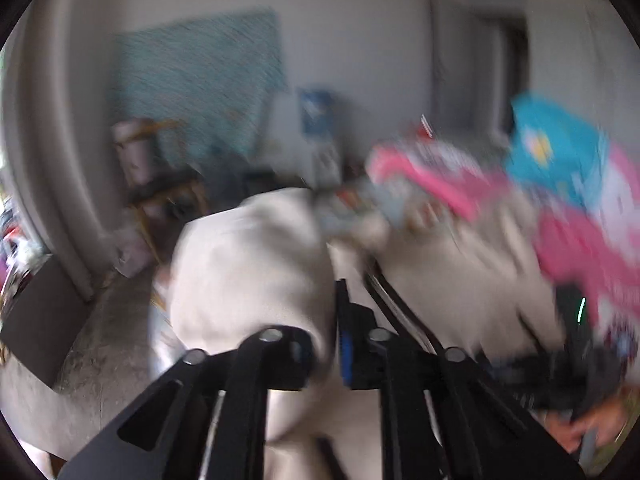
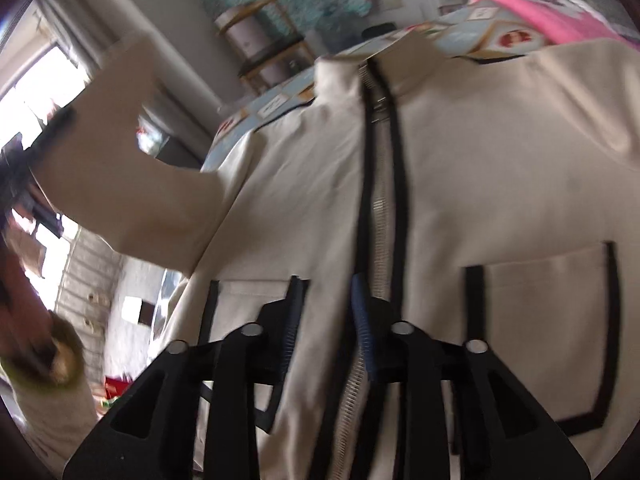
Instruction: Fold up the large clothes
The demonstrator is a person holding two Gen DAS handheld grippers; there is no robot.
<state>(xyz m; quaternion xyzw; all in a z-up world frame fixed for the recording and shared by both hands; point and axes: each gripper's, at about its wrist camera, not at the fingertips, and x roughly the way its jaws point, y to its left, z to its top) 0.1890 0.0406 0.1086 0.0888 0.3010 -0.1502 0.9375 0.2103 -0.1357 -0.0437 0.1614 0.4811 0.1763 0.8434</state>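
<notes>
A cream jacket [image 2: 480,160] with black trim, a metal zipper [image 2: 380,200] and patch pockets [image 2: 552,320] lies spread on a patterned sheet [image 2: 460,36]. One sleeve [image 2: 120,140] is lifted off to the left, and my left gripper [image 2: 48,132] holds its end. In the blurred left wrist view, cream cloth [image 1: 248,280] bulges between the fingers of my left gripper [image 1: 324,340], which is shut on it. My right gripper [image 2: 328,312] is over the jacket front beside the zipper. Its fingers are apart, and flat fabric shows between them.
Pink clothes [image 2: 560,4] and blue clothes [image 1: 560,152] are heaped at the far side of the sheet. A wooden shelf with round boxes [image 2: 256,36] stands by the wall under a teal hanging [image 1: 200,80]. A bright window [image 2: 32,80] is at left. A hand [image 2: 24,300] is at the left edge.
</notes>
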